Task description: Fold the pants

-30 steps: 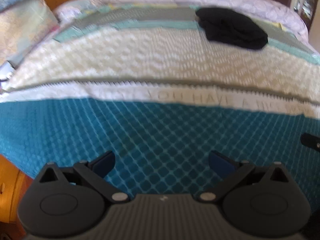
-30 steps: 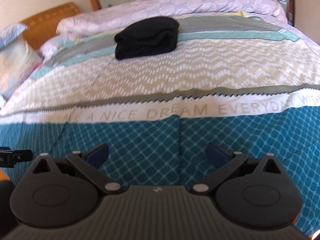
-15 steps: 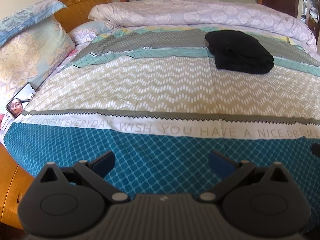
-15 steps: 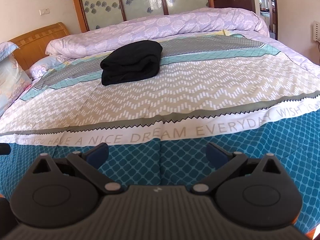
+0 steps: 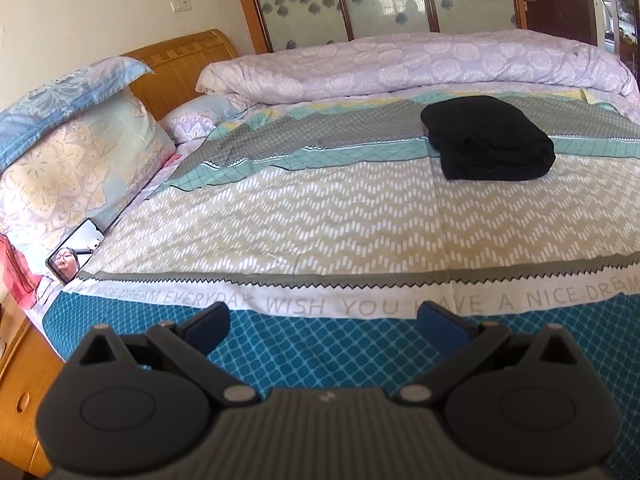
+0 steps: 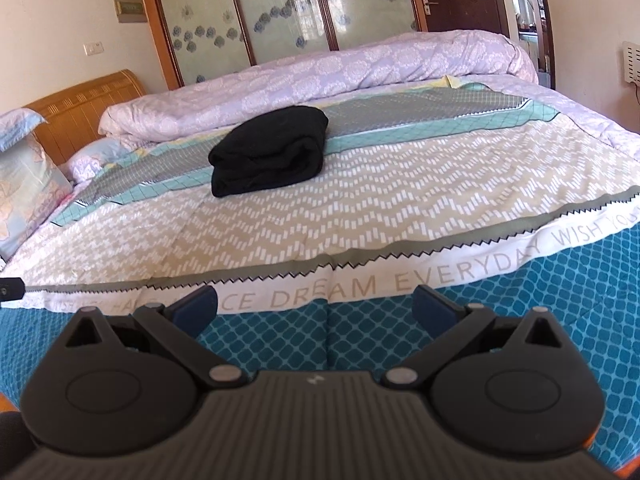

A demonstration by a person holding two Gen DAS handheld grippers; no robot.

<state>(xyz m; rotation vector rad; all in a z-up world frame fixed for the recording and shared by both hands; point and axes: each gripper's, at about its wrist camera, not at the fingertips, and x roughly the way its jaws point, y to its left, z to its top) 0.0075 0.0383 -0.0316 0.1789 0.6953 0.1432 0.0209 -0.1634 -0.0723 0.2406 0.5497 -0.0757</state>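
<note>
Two grippers hang low over the near edge of the bed, both with jaws spread wide and nothing between them. From the left wrist view, the left gripper (image 5: 322, 322) fills the bottom of the frame, its blue fingertips (image 5: 210, 320) set apart above the teal diamond-patterned band of the bedspread (image 5: 320, 220). From the right wrist view the right gripper (image 6: 314, 308) sits the same way — blue tips apart, empty, over the same teal band.

The black pants (image 5: 486, 138) lie folded into a thick bundle in the upper right of the left view, resting on the grey and aqua stripes of the bedspread, well apart from both grippers. In the right view the bundle (image 6: 270, 152) sits upper centre-left, just in front of a rolled lilac duvet (image 6: 320, 76) that runs across the far side of the bed.

Pillows (image 5: 76, 160) lean against a wooden headboard (image 5: 180, 68) at the upper left of the left view, and a phone (image 5: 76, 256) with a lit screen lies at the bedspread's left edge — below the pillows. Frosted sliding panels with blue flowers (image 6: 256, 12) stand behind the bed.
</note>
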